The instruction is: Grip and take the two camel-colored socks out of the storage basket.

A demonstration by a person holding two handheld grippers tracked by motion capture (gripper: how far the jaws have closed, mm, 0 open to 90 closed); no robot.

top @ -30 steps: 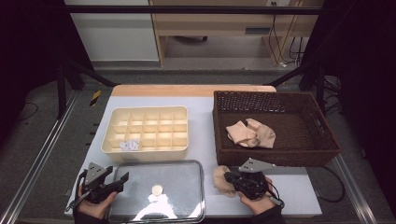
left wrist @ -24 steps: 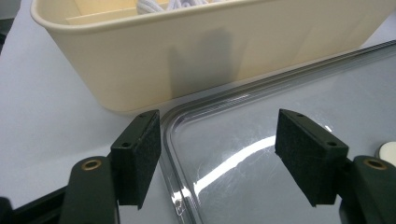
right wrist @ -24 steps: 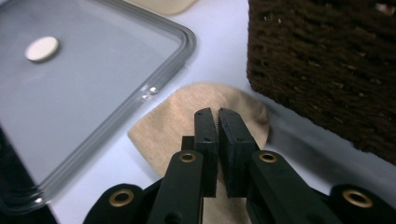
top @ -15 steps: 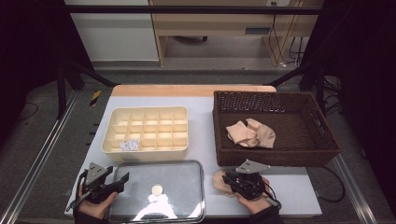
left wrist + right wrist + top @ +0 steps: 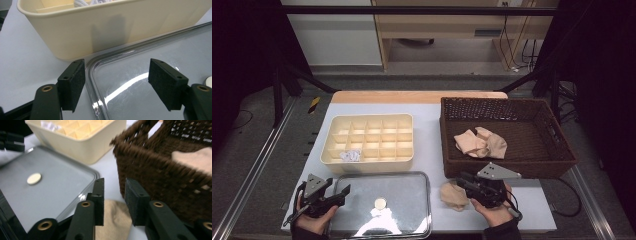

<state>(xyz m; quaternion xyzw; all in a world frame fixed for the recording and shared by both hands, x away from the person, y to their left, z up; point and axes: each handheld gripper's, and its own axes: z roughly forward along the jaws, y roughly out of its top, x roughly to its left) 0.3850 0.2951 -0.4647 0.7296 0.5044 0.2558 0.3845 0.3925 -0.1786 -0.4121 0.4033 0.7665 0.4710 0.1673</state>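
Note:
A beige sock point(image 5: 453, 196) lies on the table between the clear lid point(image 5: 402, 190) and the wicker basket point(image 5: 512, 162). My right gripper point(image 5: 463, 182) hovers just above the sock's right side. Its jaws have just been opening; in the right gripper view the gripper point(image 5: 115, 187) stands apart, with the sock point(image 5: 112, 220) below it and untouched by the pads. My left gripper point(image 5: 342, 194) rests at the lid's left corner. In the left gripper view it point(image 5: 116, 80) is wide open astride the lid's rim point(image 5: 90, 75), holding nothing.
A cream divided tray point(image 5: 367, 162) stands behind the lid, with a white bundle point(image 5: 350, 155) in a front compartment. More beige socks point(image 5: 480, 143) lie in the basket. The lid has a round white knob point(image 5: 380, 203).
The right gripper's jaws have opened off the beige sock and the gripper has lifted slightly. The sock stays on the table. The left gripper has not moved.

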